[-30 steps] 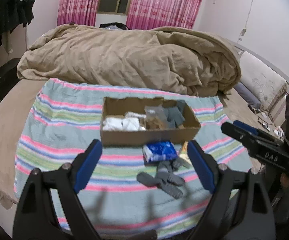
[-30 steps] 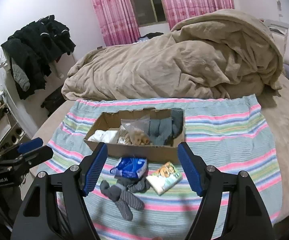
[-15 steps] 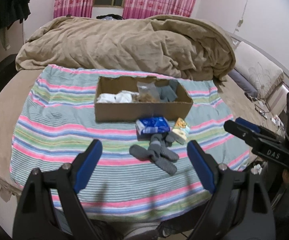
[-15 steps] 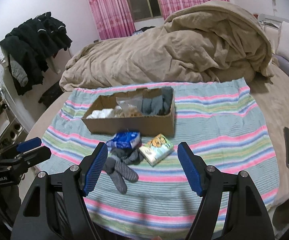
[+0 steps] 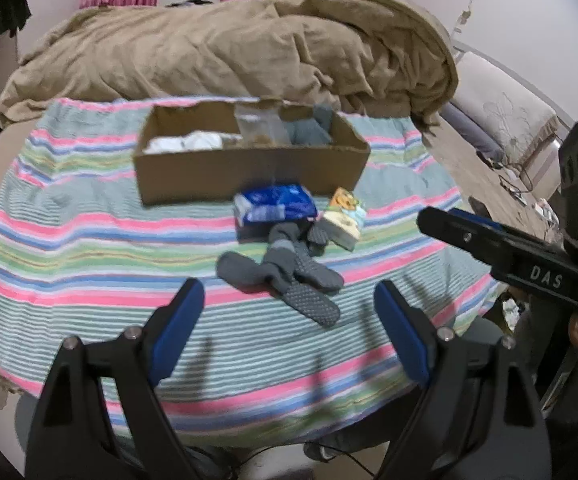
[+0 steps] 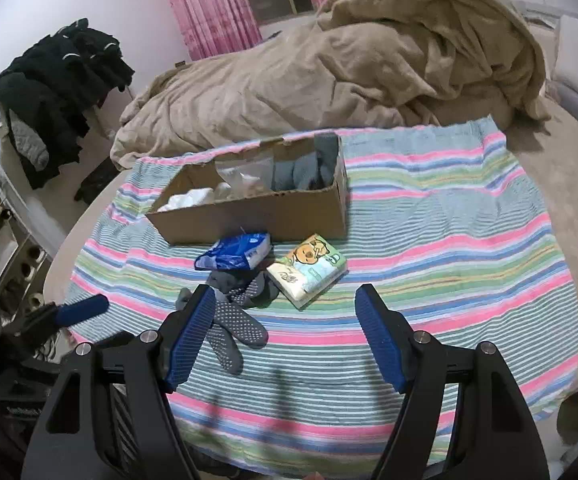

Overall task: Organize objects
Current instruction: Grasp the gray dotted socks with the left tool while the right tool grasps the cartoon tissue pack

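The left gripper (image 5: 289, 296) and right gripper (image 6: 285, 304) are black, with blue pads (image 6: 191, 336), silver screws (image 5: 131, 333) and white "DAS" letters (image 5: 546, 276).

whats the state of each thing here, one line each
left gripper: open, holding nothing
right gripper: open, holding nothing
cardboard box: open on top, partly filled
grey socks: loose heap outside the box
blue tissue pack: lying in front of the box, crumpled
cartoon tissue pack: lying flat beside the socks
striped blanket: spread flat
brown duvet: bunched up behind the box
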Available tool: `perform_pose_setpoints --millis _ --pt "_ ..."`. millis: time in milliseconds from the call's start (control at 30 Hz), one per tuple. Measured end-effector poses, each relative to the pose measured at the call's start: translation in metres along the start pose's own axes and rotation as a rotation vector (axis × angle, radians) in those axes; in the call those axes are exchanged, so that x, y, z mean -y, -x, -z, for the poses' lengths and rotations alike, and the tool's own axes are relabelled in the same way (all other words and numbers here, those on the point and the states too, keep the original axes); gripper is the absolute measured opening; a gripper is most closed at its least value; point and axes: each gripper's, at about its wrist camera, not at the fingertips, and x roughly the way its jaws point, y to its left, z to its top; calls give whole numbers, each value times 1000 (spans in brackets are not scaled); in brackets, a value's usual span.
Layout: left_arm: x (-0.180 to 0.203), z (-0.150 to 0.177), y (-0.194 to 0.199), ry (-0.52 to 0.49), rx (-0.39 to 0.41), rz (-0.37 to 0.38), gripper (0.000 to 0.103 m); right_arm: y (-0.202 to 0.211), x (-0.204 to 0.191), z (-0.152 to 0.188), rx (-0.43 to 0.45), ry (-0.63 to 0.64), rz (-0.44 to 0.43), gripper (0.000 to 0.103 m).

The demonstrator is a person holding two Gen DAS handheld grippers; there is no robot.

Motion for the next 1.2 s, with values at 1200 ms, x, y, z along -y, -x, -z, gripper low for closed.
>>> perform_pose_setpoints --millis 1200 --pt "-7 -11 -114 -89 -48 -35 55 -123 26 -13 -166 -123 6 81"
